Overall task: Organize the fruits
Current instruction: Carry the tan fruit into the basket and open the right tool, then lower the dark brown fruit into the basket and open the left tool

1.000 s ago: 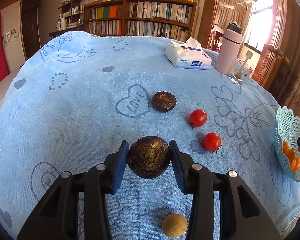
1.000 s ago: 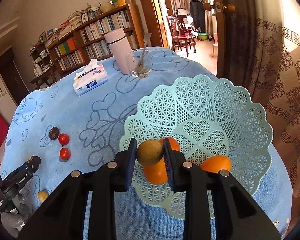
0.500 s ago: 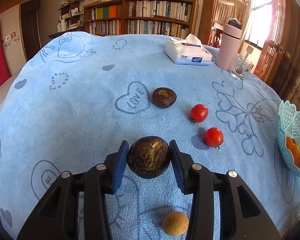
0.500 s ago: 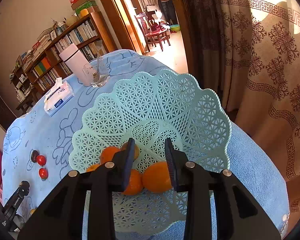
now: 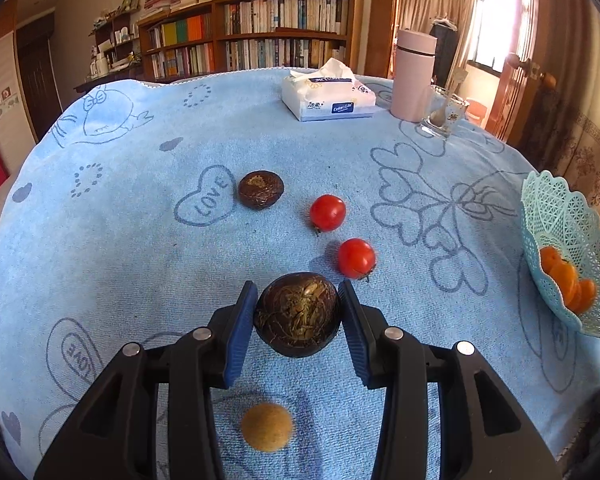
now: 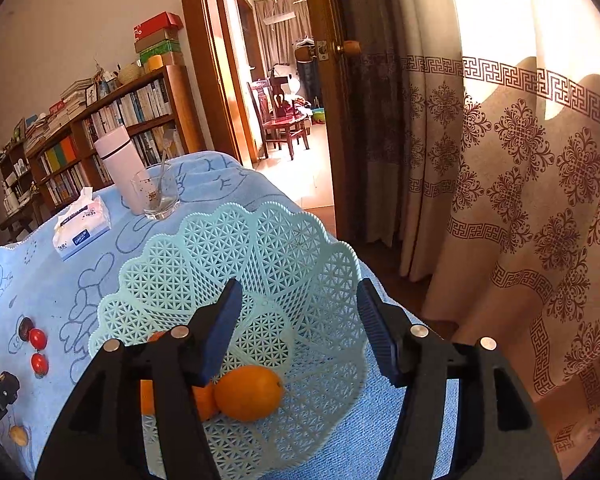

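Note:
My left gripper (image 5: pixel 297 312) is shut on a dark brown fibrous fruit (image 5: pixel 296 314), held above the blue cloth. Beyond it lie two red tomatoes (image 5: pixel 327 213) (image 5: pixel 356 258) and a second dark fruit (image 5: pixel 260 189). A small tan round fruit (image 5: pixel 266 426) lies on the cloth beneath the left gripper. My right gripper (image 6: pixel 296 312) hangs over the mint lattice basket (image 6: pixel 300 240), its jaws opening with nothing between them. Oranges (image 6: pixel 248 392) lie in the basket bottom. The basket (image 5: pixel 556 220) also shows at the right edge of the left wrist view.
A tissue box (image 5: pixel 327 96), a pink flask (image 5: pixel 413 74) and a glass with a spoon (image 5: pixel 442 116) stand at the far side of the table. The table's edge runs just behind the basket, with a patterned curtain (image 6: pixel 520 184) and a doorway beyond.
My right gripper carried the small tan fruit over the basket, swung right and opened; the fruit is gone from its jaws. The left gripper slid toward the basket with the dark fruit still held.

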